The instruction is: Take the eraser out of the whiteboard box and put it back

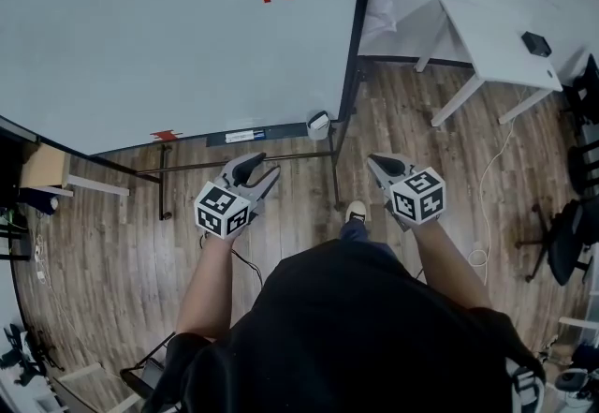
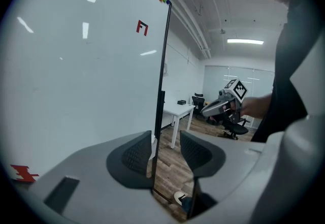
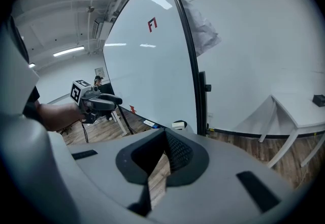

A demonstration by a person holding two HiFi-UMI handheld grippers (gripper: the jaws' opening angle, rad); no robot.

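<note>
— Where's the eraser (image 3: 177, 125)?

— In the box (image 1: 318, 126), at the whiteboard's (image 1: 178, 27) lower right corner. It shows as a small pale block, and I can't tell more than that.

— And the grippers?

— Both are held out in front of the whiteboard, well apart from the box. The left gripper (image 1: 260, 168) faces the whiteboard's lower middle, with its jaws apart and nothing between them. The right gripper (image 1: 379, 163) sits just past the whiteboard's right edge, with its jaws pressed together and empty.
</note>
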